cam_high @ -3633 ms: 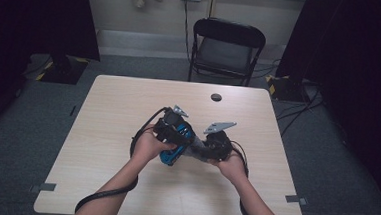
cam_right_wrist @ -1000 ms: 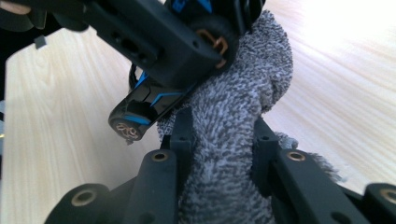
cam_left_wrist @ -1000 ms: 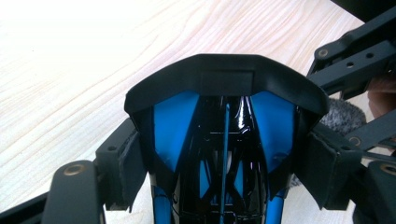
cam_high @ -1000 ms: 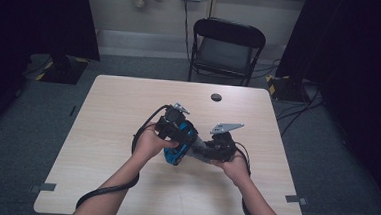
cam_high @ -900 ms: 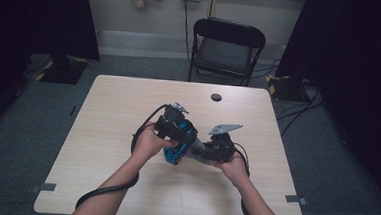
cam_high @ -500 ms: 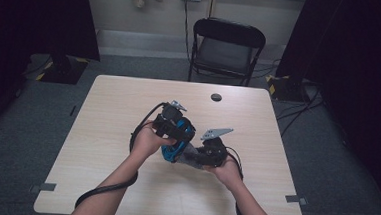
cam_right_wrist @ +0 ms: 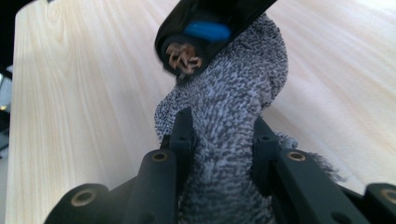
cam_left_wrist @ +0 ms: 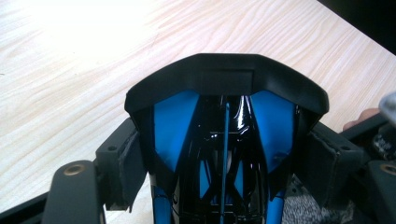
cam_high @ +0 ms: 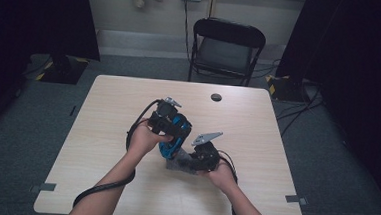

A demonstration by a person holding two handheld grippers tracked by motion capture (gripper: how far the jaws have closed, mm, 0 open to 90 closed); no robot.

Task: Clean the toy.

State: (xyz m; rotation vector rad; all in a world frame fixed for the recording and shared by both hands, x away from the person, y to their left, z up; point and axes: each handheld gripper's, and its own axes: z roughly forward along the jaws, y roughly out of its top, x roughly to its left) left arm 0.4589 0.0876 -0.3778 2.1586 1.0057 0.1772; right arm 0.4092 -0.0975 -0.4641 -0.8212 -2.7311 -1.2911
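Near the middle of the pale wooden tabletop (cam_high: pixel 102 132), the person's two hands meet, each with a hand-held gripper. The left hand-held gripper (cam_left_wrist: pixel 224 163) has its jaws spread wide around a glossy black-and-blue object (cam_left_wrist: pixel 224 121), whose black curved rim arches across the left gripper view; the padded jaw faces press against its two sides, so it is clamped there. From above, that object (cam_high: pixel 177 131) sits raised over the tabletop in the left hand (cam_high: pixel 144 137). The right hand-held gripper (cam_right_wrist: pixel 223 140) has its jaws nearly closed, pinching a speckled grey cloth (cam_right_wrist: pixel 233 116) that bulges up between them. The cloth's upper end touches the black-and-blue object's (cam_right_wrist: pixel 205 28) underside in the right gripper view. From above, the cloth (cam_high: pixel 180 163) lies just below the object and beside the right hand (cam_high: pixel 222 177), low over the tabletop. A small dark round disc (cam_high: pixel 216 96) lies well apart near the far edge, in front of a black folding chair (cam_high: pixel 227 49).
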